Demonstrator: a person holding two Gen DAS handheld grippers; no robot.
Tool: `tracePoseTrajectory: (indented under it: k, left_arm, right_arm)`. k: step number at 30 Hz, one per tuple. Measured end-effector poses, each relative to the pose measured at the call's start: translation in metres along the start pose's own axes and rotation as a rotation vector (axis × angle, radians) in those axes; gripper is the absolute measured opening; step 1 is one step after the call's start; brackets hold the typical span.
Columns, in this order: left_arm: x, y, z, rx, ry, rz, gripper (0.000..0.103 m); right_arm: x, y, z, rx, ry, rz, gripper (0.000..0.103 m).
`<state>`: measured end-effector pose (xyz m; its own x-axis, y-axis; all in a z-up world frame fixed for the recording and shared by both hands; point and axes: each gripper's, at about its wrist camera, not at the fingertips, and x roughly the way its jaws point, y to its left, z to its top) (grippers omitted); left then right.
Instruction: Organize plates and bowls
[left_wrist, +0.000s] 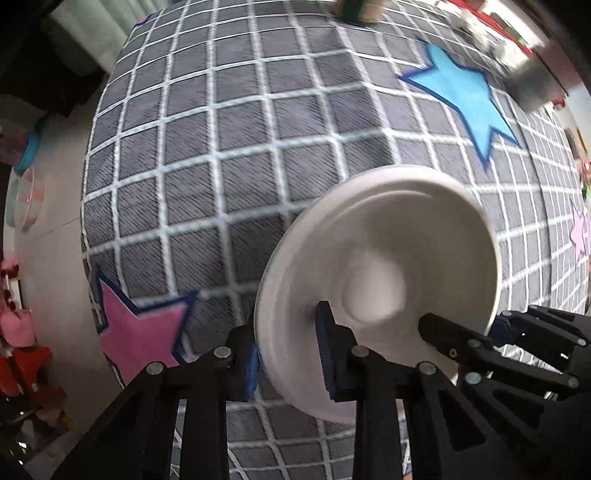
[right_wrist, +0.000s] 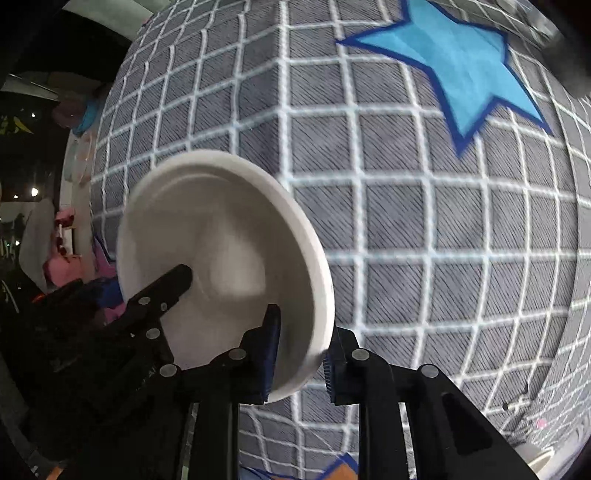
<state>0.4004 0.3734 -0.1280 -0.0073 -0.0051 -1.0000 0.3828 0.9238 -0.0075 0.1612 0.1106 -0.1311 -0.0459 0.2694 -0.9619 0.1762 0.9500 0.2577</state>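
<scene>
A white bowl (left_wrist: 376, 273) is held in the air over the grey checked tablecloth, tilted with its inside toward both cameras. My left gripper (left_wrist: 288, 350) is shut on the bowl's left rim. My right gripper (right_wrist: 301, 354) is shut on the opposite rim of the same bowl (right_wrist: 221, 240). In the left wrist view the right gripper's fingers (left_wrist: 454, 339) reach into the bowl from the right. In the right wrist view the left gripper's fingers (right_wrist: 162, 291) show at the bowl's left side.
The tablecloth (left_wrist: 240, 155) has a blue star (left_wrist: 465, 96), a pink star (left_wrist: 140, 328) and white grid lines. Blurred metal objects (left_wrist: 532, 74) stand at the far right edge. A pale bowl (left_wrist: 26, 203) and other dishes lie off the table's left side.
</scene>
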Motion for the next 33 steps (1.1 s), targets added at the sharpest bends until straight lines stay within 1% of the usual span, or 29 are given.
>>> tracePoseTrajectory:
  k: [3,4,6,10,14,16,19,22,25,28,30,33]
  left_arm:
    - [-0.006,-0.038,-0.023,0.02,0.018,-0.007,0.03]
    - [-0.016,-0.053,-0.035,0.032,0.025,-0.013,0.03]
    - [-0.022,-0.078,-0.055,0.055,0.034,-0.02,0.03]
    - [-0.016,-0.119,-0.09,0.091,0.068,-0.037,0.03]
    - [-0.017,-0.157,-0.128,0.123,0.102,-0.039,0.03]
    - [-0.015,-0.172,-0.141,0.136,0.112,-0.031,0.03]
    - [-0.013,-0.197,-0.164,0.15,0.126,-0.023,0.03]
    - [-0.021,-0.217,-0.183,0.156,0.118,-0.022,0.03]
    - [-0.04,-0.245,-0.204,0.178,0.086,-0.004,0.031]
    - [-0.066,-0.272,-0.217,0.176,0.07,-0.001,0.032]
    - [-0.082,-0.293,-0.226,0.172,0.054,-0.001,0.033]
    - [-0.105,-0.321,-0.24,0.167,0.032,0.006,0.033]
  right_arm:
    - [0.0,-0.014,-0.024,0.002,0.019,0.002,0.024]
    - [0.0,-0.019,-0.033,0.002,0.023,0.0,0.024]
    - [0.0,-0.028,-0.05,0.003,0.031,-0.005,0.024]
    - [0.001,-0.051,-0.09,0.019,0.058,-0.012,0.024]
    - [0.001,-0.075,-0.134,0.032,0.086,-0.012,0.024]
    - [0.003,-0.086,-0.153,0.045,0.099,-0.008,0.024]
    - [0.004,-0.097,-0.172,0.059,0.111,-0.008,0.024]
    - [0.001,-0.105,-0.188,0.056,0.105,-0.01,0.024]
    - [-0.012,-0.121,-0.193,0.056,0.084,0.004,0.024]
    - [-0.03,-0.143,-0.197,0.054,0.053,0.021,0.024]
    - [-0.044,-0.153,-0.204,0.049,0.034,0.026,0.024]
    - [-0.064,-0.169,-0.205,0.048,0.009,0.036,0.024]
